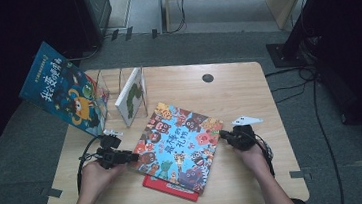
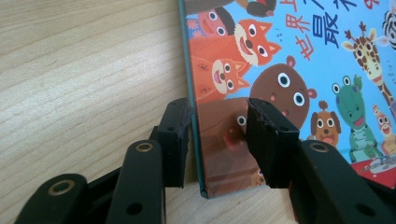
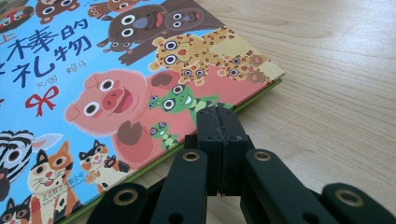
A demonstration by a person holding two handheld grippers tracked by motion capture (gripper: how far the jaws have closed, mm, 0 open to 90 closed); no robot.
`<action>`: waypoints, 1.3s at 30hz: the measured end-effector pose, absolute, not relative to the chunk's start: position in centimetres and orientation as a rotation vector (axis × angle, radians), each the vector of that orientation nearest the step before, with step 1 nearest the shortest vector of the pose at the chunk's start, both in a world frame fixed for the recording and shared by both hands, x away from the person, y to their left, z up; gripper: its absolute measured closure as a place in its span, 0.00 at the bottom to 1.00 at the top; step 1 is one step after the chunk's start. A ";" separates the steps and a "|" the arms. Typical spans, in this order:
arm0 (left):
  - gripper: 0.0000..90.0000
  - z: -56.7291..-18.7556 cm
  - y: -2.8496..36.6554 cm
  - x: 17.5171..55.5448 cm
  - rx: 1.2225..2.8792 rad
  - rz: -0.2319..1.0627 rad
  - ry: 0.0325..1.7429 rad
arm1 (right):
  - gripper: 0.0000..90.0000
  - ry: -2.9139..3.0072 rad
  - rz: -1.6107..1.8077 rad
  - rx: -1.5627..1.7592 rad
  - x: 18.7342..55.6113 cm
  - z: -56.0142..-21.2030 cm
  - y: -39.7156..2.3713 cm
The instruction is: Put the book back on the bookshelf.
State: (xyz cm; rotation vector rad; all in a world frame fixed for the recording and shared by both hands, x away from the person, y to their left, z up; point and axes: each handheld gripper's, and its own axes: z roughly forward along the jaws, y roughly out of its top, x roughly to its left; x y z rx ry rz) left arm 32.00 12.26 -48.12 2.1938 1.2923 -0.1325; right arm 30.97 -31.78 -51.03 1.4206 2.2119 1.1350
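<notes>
A picture book (image 1: 178, 142) with cartoon animals on a blue cover lies flat at the table's middle, on top of a red book (image 1: 169, 186). My left gripper (image 1: 132, 157) is at the picture book's left edge. In the left gripper view it (image 2: 219, 119) stands open, one jaw over the bare wood, the other over the cover (image 2: 299, 60), with the book's spine edge in the gap and the pads clear of it. My right gripper (image 1: 222, 135) is at the book's right edge. Its jaws (image 3: 219, 122) are shut together with nothing between them, tips just at the cover's rim (image 3: 140, 93).
A blue book (image 1: 64, 88) leans out over the table's back left corner. Beside it a clear stand (image 1: 109, 86) holds an upright white book (image 1: 131, 97). A dark round hole (image 1: 208, 78) marks the far table top. Cables lie on the floor at right.
</notes>
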 end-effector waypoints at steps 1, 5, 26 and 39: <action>0.66 -48.1 12.3 32.1 2.181 -0.138 1.296 | 0.99 2.216 1.135 1.410 30.9 -51.0 -31.8; 0.66 -48.0 12.5 32.8 2.154 -0.156 1.292 | 1.00 2.227 1.145 1.388 30.7 -50.8 -31.6; 0.62 -48.6 12.3 36.1 2.160 -0.156 1.265 | 1.00 2.308 1.181 1.350 28.8 -50.5 -30.8; 0.56 -49.4 12.0 37.0 2.164 -0.291 1.217 | 1.00 2.382 1.157 1.277 27.4 -50.6 -30.3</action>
